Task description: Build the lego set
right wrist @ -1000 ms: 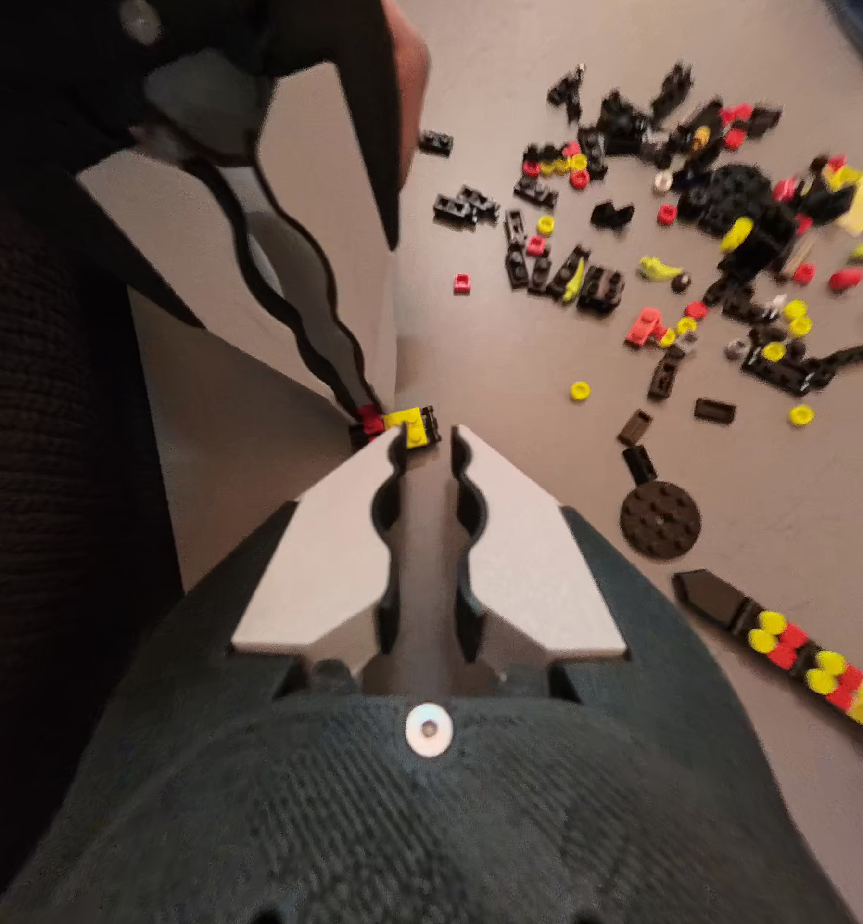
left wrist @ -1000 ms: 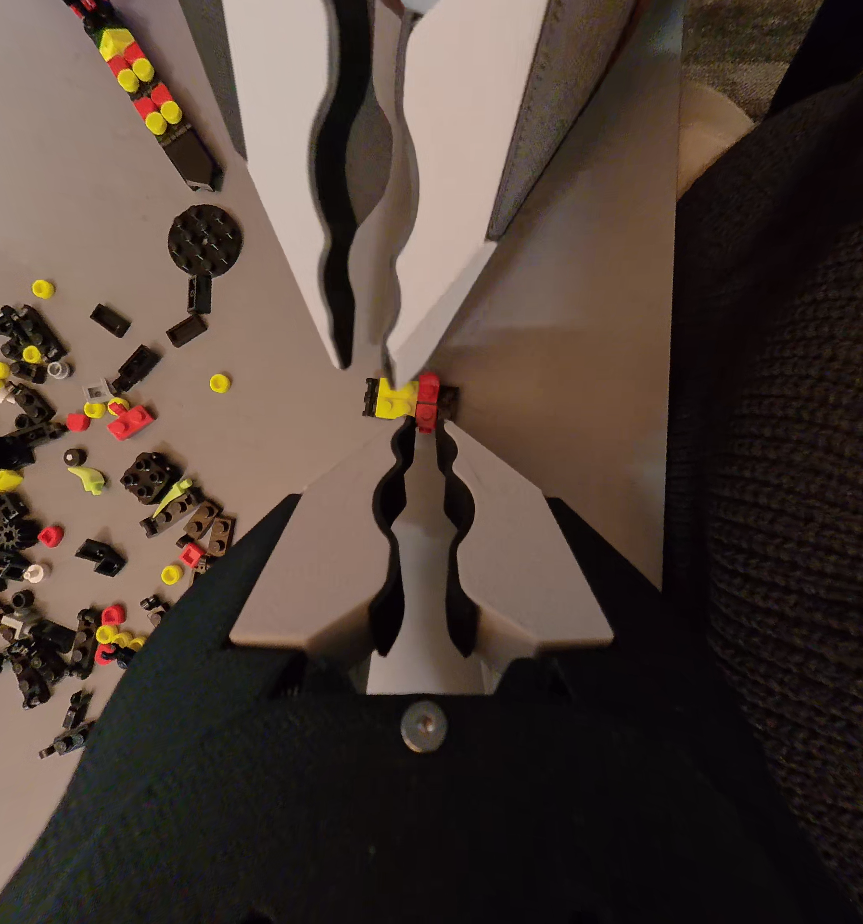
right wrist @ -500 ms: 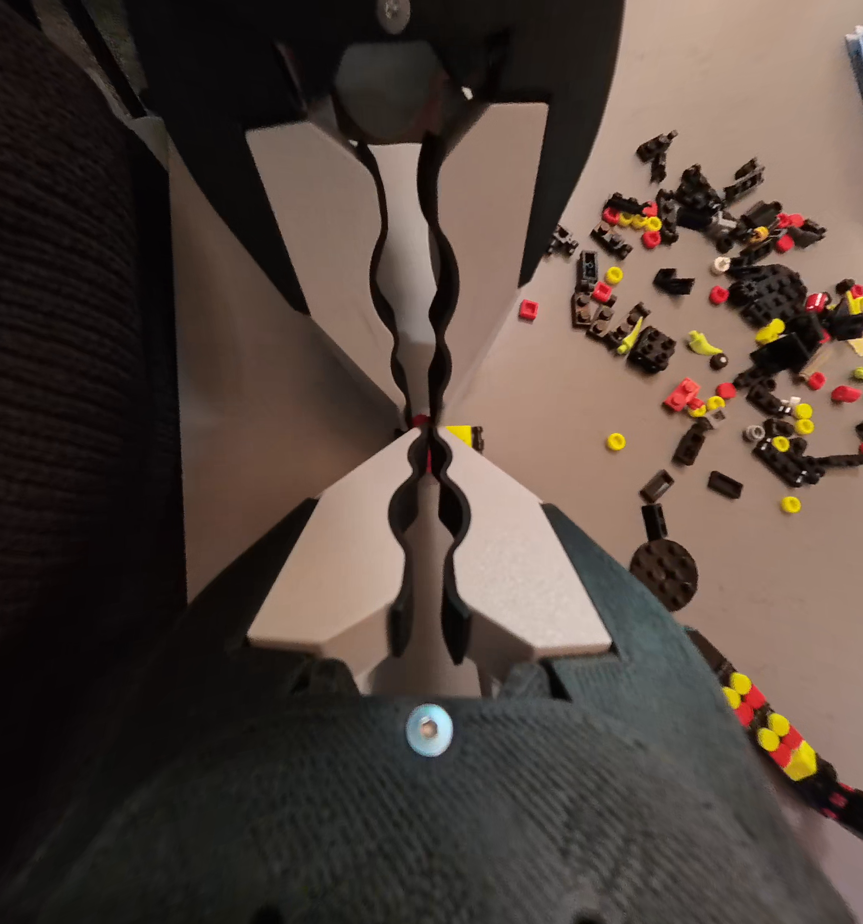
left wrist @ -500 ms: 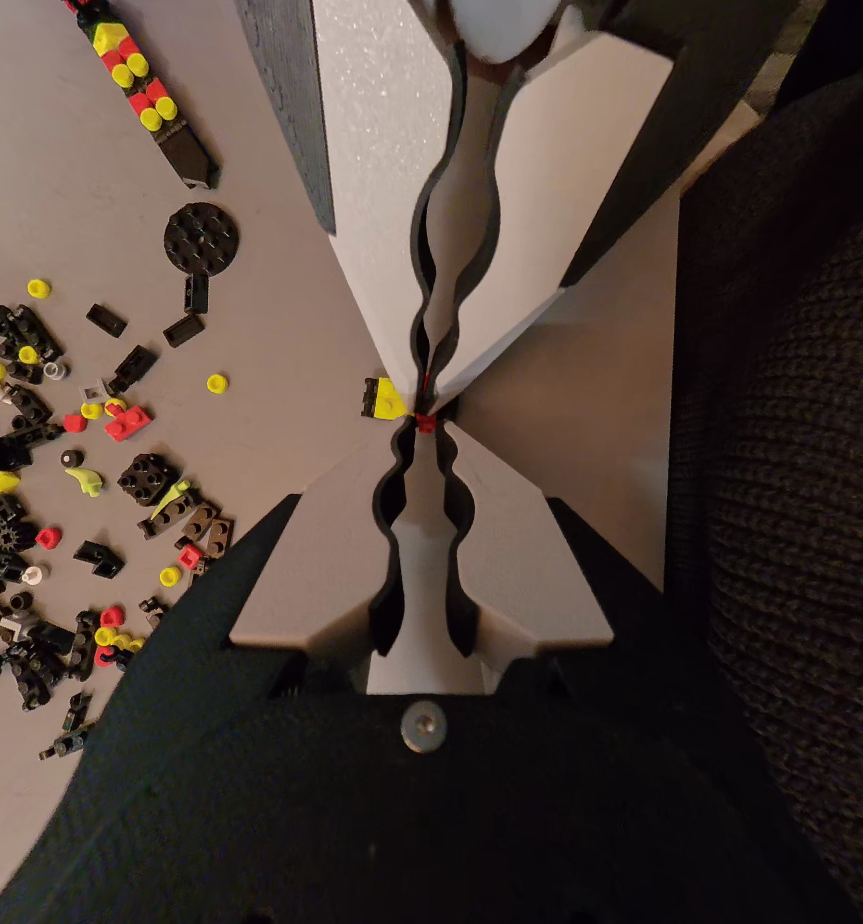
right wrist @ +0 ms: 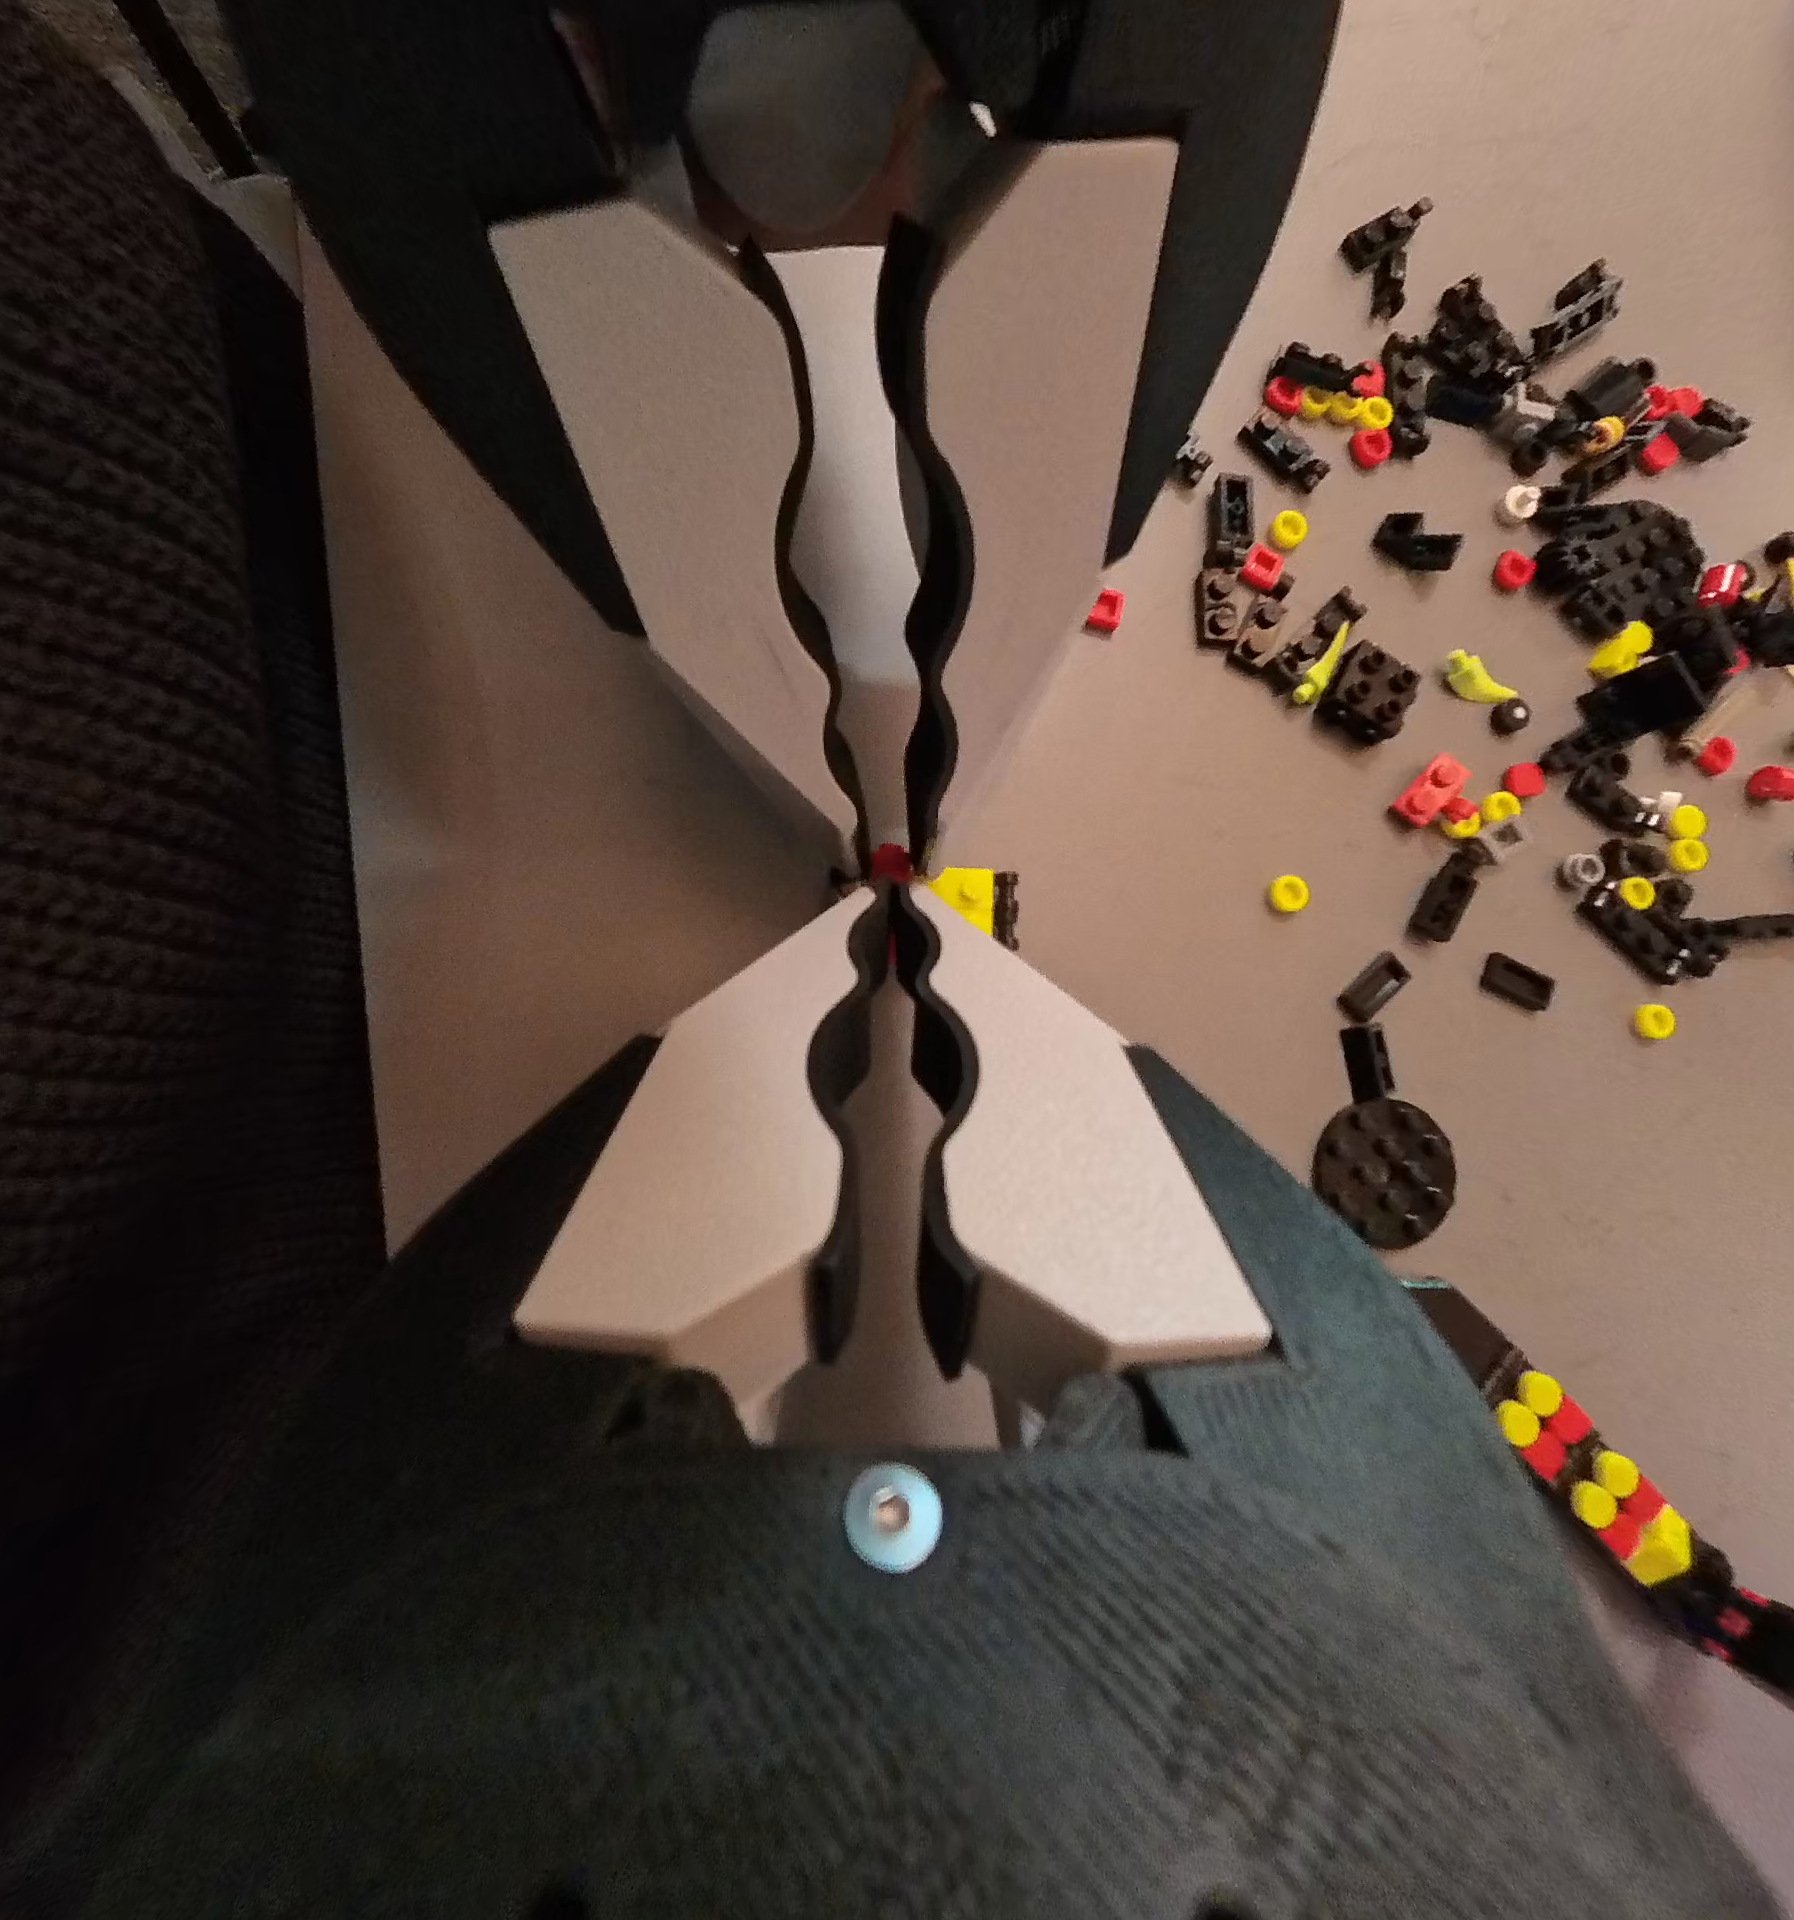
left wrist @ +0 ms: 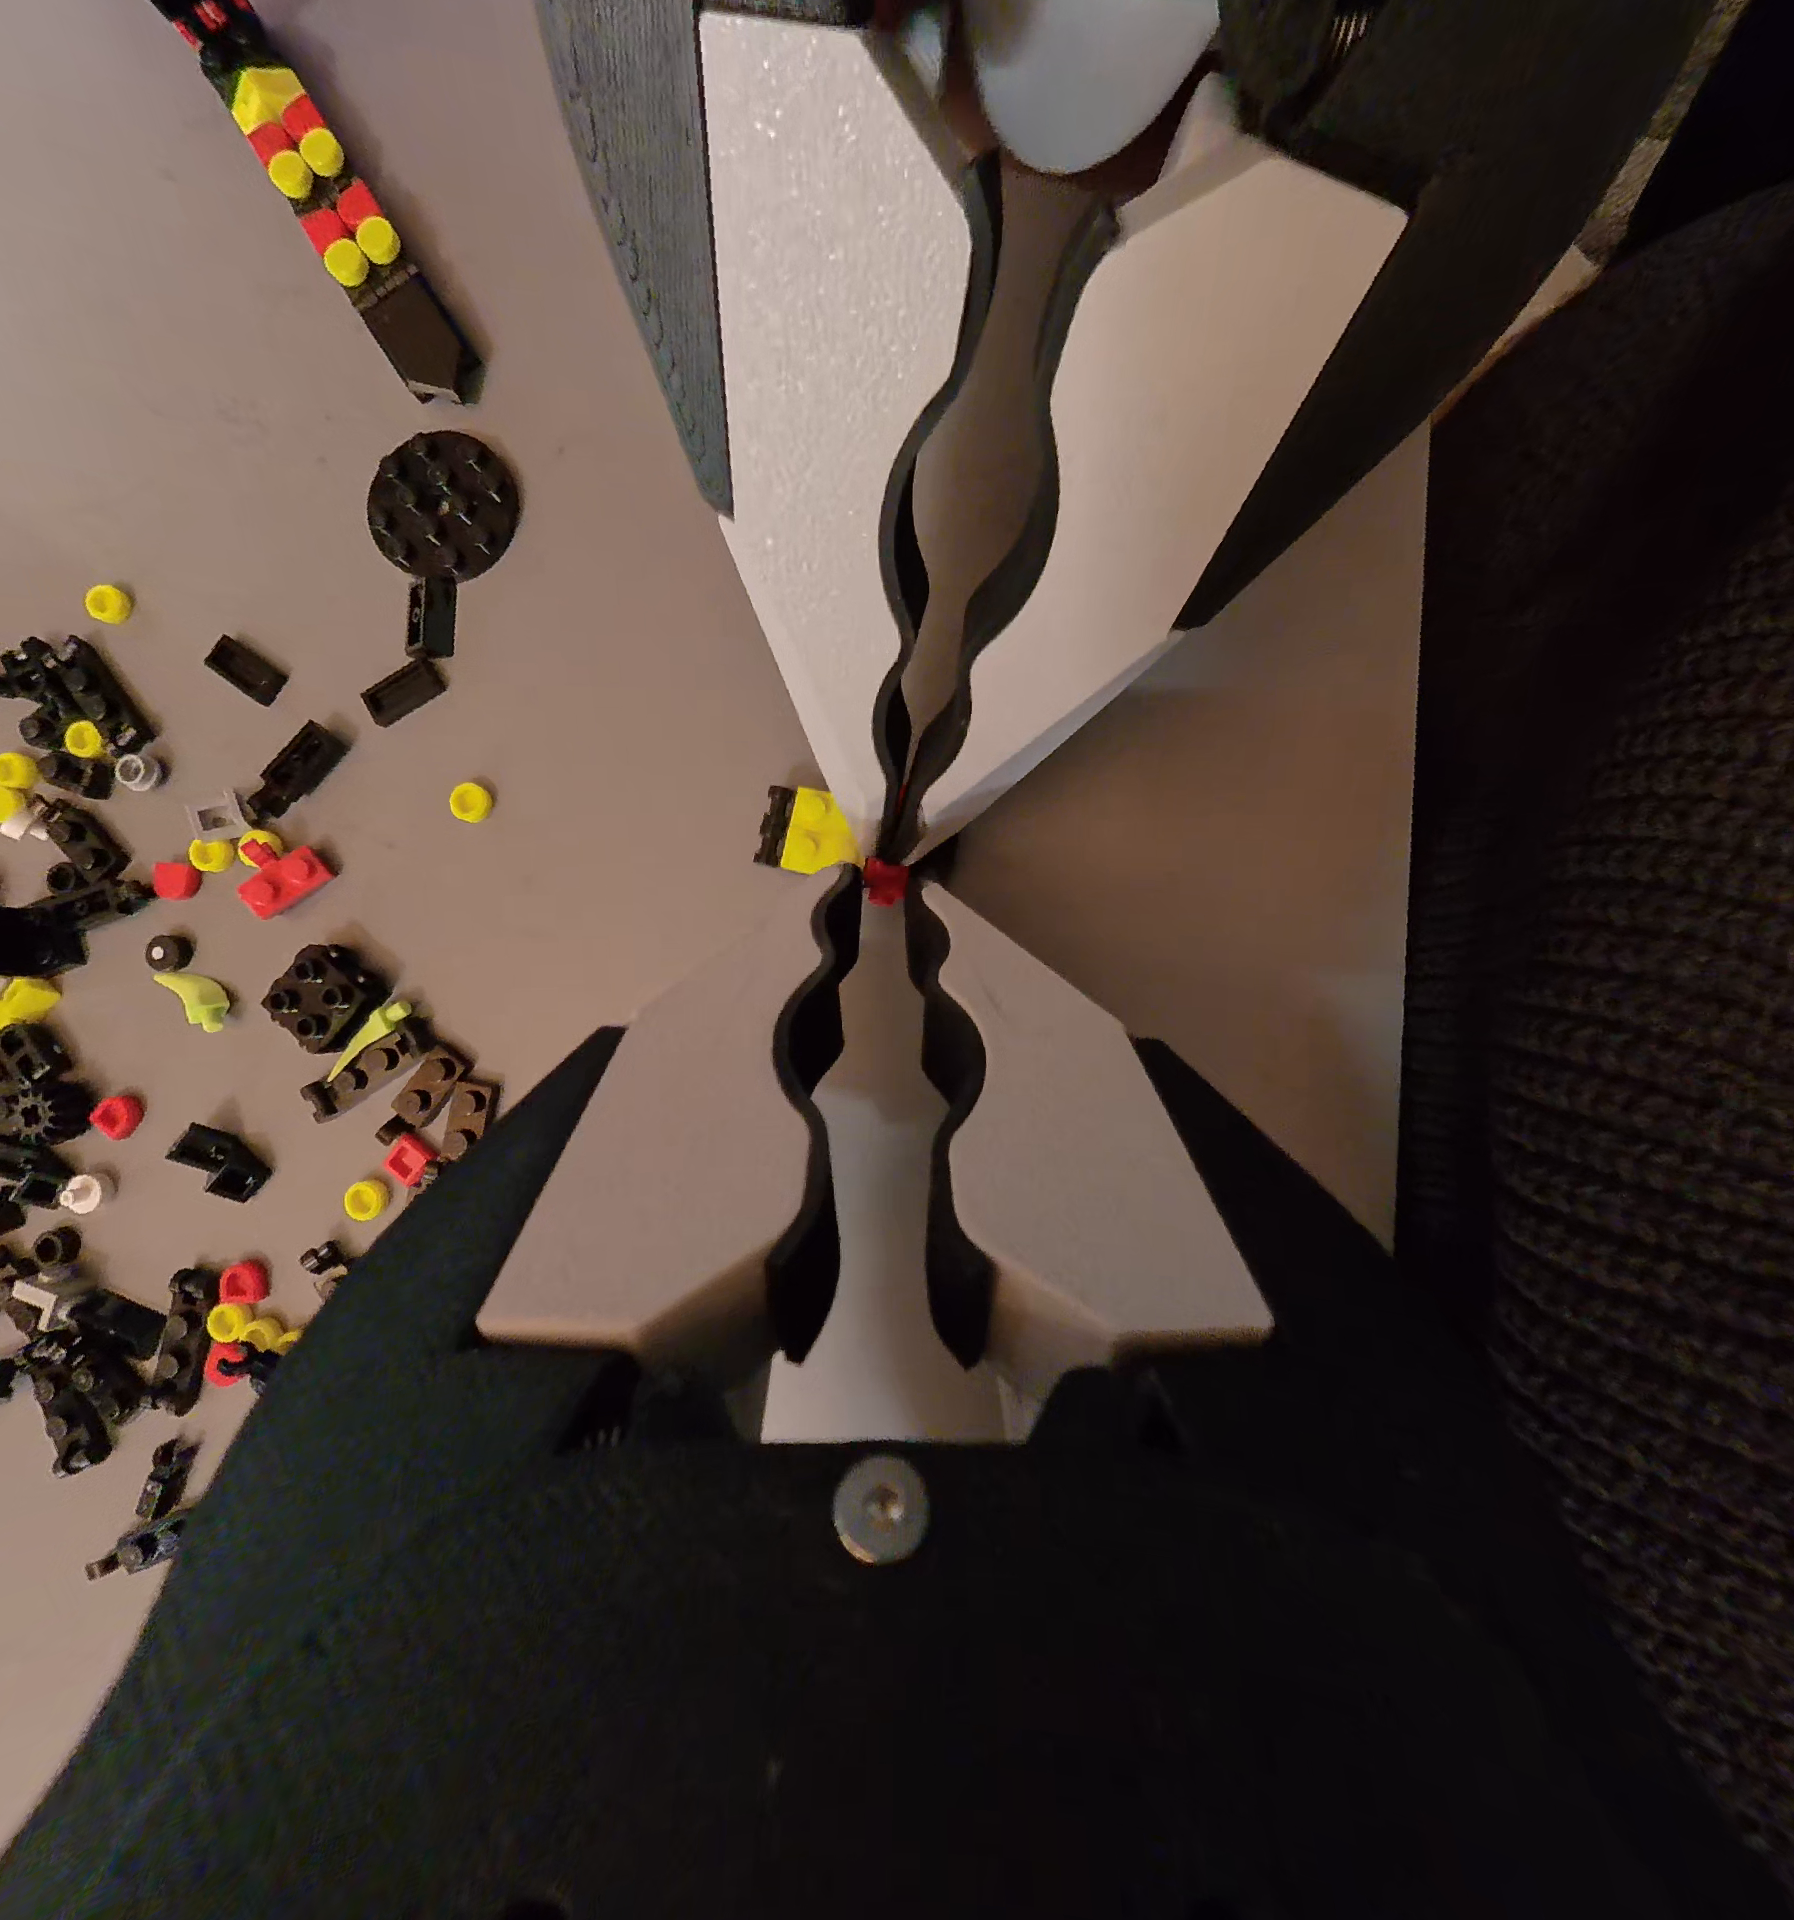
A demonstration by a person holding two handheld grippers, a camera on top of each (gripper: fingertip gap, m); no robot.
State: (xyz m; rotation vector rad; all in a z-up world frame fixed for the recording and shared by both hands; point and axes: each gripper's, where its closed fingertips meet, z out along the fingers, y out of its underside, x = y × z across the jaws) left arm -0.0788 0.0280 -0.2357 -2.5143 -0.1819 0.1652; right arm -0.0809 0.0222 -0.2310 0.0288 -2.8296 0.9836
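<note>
Left wrist view: left gripper (left wrist: 880,902) pinches a small lego assembly (left wrist: 815,844) by its red piece (left wrist: 884,879) — yellow-and-black end sticks out to the side toward the loose pile (left wrist: 93,1039), long axis crosswise to the fingers. Right gripper (left wrist: 901,831) meets it tip to tip from the opposite side, tips nearly pressed together on a sliver of red; what exactly it grips I can't tell. Right wrist view confirms — red piece (right wrist: 888,860) between both tip pairs, yellow part (right wrist: 966,894) just beside. All held above the table (left wrist: 612,727) near its edge. Likely a press-on or pull-off along the gripper-to-gripper line.
</note>
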